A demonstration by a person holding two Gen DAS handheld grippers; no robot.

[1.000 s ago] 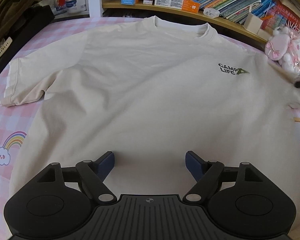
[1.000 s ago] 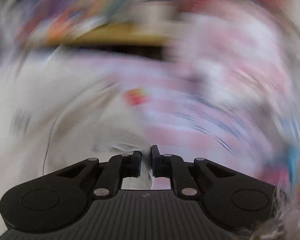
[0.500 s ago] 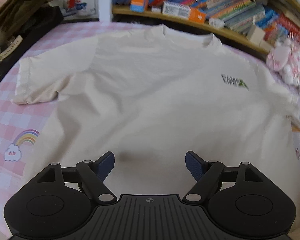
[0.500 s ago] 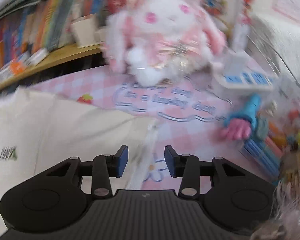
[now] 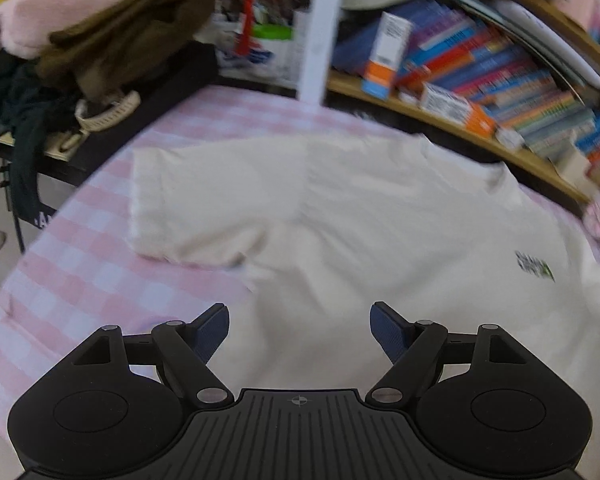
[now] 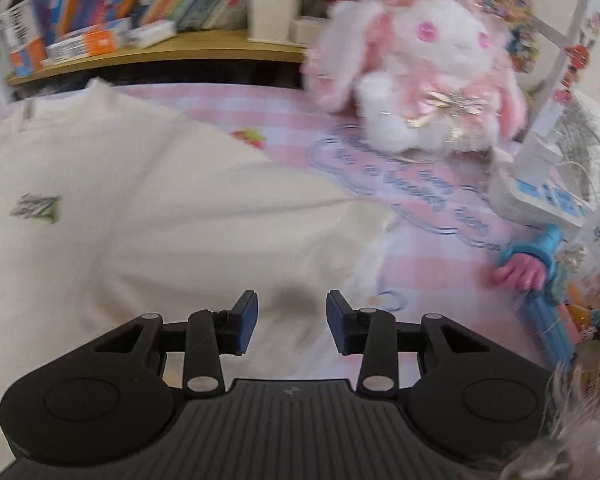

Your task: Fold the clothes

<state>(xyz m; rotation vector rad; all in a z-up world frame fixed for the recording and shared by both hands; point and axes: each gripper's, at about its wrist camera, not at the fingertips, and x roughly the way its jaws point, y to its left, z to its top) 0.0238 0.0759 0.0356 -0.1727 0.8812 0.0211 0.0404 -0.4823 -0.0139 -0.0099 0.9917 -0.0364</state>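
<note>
A cream T-shirt (image 5: 380,232) with a small green chest logo (image 5: 534,266) lies flat, front up, on a pink checked tablecloth (image 5: 80,280). Its one sleeve (image 5: 196,208) spreads out to the left. My left gripper (image 5: 299,328) is open and empty, low over the shirt's body near that sleeve's underarm. In the right wrist view the shirt (image 6: 140,208) fills the left, its other sleeve (image 6: 340,216) pointing right. My right gripper (image 6: 291,318) is open and empty just above the shirt by that sleeve.
A bookshelf (image 5: 480,92) runs along the far edge. A pile of dark clothes (image 5: 112,48) sits on a black stand at the left. A pink and white plush rabbit (image 6: 420,68), a blue toy (image 6: 540,264) and a white box (image 6: 540,188) crowd the right side.
The left gripper has swung left towards the left sleeve, still open. The right gripper, shut a second ago, has opened wider and settled over the shirt by the right sleeve.
</note>
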